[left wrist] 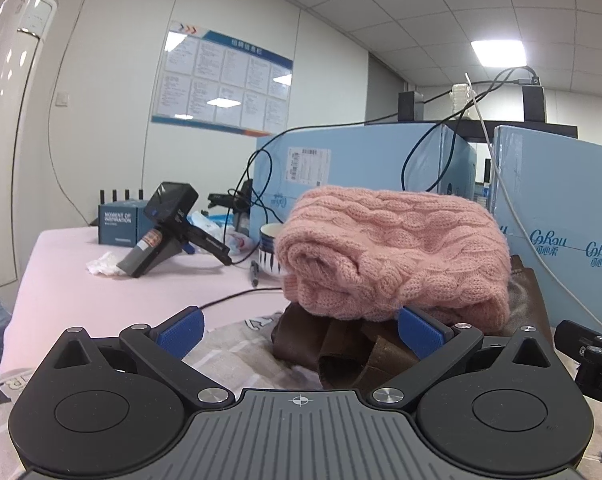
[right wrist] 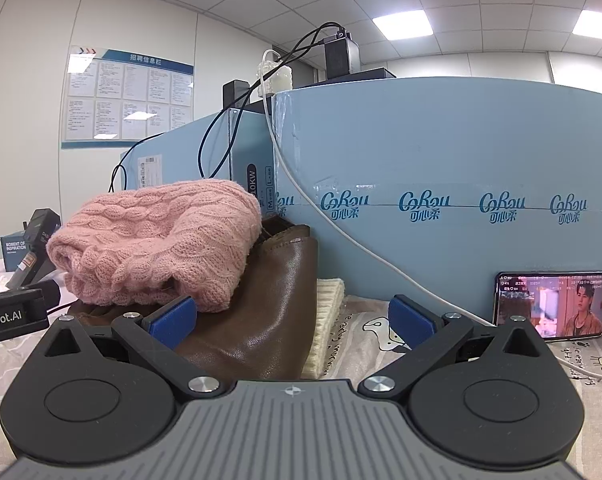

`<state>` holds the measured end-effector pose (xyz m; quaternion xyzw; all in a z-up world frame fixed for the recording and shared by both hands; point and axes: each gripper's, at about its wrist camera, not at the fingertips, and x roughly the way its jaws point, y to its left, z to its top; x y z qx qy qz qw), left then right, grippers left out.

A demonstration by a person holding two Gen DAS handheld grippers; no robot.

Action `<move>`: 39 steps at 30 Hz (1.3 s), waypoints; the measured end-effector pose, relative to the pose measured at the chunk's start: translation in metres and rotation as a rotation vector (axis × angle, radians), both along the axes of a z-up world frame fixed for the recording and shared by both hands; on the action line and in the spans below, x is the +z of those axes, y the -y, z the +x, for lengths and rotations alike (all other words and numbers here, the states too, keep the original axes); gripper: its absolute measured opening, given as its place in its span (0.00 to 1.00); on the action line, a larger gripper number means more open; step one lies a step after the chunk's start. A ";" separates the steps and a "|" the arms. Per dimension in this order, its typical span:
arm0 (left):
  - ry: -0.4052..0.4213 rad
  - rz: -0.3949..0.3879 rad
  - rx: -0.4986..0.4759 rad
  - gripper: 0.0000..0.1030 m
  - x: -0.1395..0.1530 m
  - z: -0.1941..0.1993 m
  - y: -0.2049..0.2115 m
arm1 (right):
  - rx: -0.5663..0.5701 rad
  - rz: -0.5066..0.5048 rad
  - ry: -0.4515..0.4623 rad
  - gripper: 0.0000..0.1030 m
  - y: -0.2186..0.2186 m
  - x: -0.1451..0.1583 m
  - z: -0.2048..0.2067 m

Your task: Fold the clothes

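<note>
Nearest the lens, the left claw point(left wrist: 299, 330) is seen spread wide with nothing between its blue pads, and the right claw point(right wrist: 293, 320) is likewise released and empty. Both are held low over the patterned cloth point(right wrist: 365, 344) that covers the table.

Just beyond the claws lies the brown leather garment point(right wrist: 269, 300), crumpled rather than flat. On top of it rests the pink knit sweater point(left wrist: 389, 248), already bundled into a thick roll. A cream knit piece point(right wrist: 329, 320) is wedged beside the leather garment, on its right in the right wrist view.

Behind the leather garment stand the blue cartons point(right wrist: 441, 184). A white cable point(right wrist: 313, 216) hangs down their face, and a phone point(right wrist: 551, 306) is propped against them. To the left of the garment, a bowl point(left wrist: 269, 246) and a pen point(left wrist: 255, 272) sit close to the sweater.

Several risks can be judged. If the leather is pulled from beneath, the sweater may be tipped off and unrolled. Slippery leather may be lost from the pads. A wide sweep could snag the cable, knock the phone down, or push the bowl over.
</note>
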<state>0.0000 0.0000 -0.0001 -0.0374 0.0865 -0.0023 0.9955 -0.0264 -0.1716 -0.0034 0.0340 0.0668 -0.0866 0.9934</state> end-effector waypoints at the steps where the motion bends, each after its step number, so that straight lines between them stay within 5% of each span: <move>1: -0.001 0.001 0.001 1.00 0.000 0.000 0.000 | 0.000 0.000 0.000 1.00 0.000 0.000 0.000; 39: -0.020 0.007 -0.002 1.00 0.000 0.000 0.001 | 0.005 0.007 -0.011 1.00 0.001 0.001 0.001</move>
